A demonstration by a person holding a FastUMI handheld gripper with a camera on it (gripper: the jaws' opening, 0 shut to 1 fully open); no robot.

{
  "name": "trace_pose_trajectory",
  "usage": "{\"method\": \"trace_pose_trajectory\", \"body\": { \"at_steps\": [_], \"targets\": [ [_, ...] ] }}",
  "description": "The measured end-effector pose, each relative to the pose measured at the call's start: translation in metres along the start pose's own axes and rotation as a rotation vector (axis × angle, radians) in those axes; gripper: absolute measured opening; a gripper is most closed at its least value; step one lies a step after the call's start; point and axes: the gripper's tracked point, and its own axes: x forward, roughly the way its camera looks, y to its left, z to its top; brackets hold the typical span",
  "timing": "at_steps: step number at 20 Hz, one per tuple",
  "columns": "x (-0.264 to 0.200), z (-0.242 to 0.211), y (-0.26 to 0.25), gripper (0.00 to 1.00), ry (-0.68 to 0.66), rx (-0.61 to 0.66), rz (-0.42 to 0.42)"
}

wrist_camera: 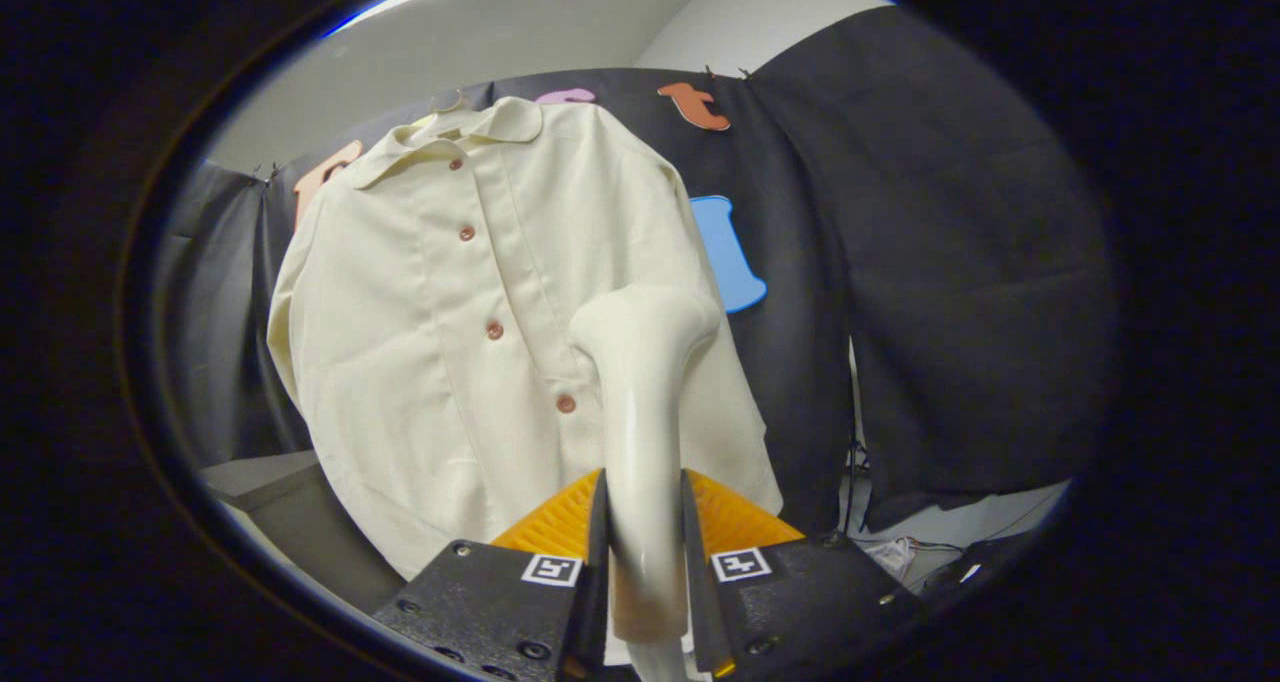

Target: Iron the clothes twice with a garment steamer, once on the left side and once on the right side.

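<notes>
Black cloth walls the booth. Nearest, the hand-held gripper (pixel 645 522) clamps both fingers on the handle of the cream garment steamer (pixel 640 402), whose head rests against the hanging cream shirt (pixel 450 342), beside its lowest button, beyond the fingers.

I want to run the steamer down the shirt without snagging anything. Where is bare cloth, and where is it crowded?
Bare cloth: the shirt panel beside the buttons, toward the sleeve. Crowded: the steamer, gripped in the gripper, covers the panel on the placket's other side.
</notes>
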Motion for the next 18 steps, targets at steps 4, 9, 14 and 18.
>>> {"method": "trace_pose_trajectory", "body": {
  "at_steps": [4,9,14,18],
  "targets": [
    [-0.011,-0.028,-0.008,0.33,0.044,0.037,-0.009],
    [-0.023,-0.06,-0.018,0.33,0.1,0.054,-0.032],
    [-0.037,-0.086,-0.02,0.33,0.145,0.085,-0.043],
    [-0.056,-0.109,-0.019,0.33,0.187,0.108,-0.053]
  ]
}}
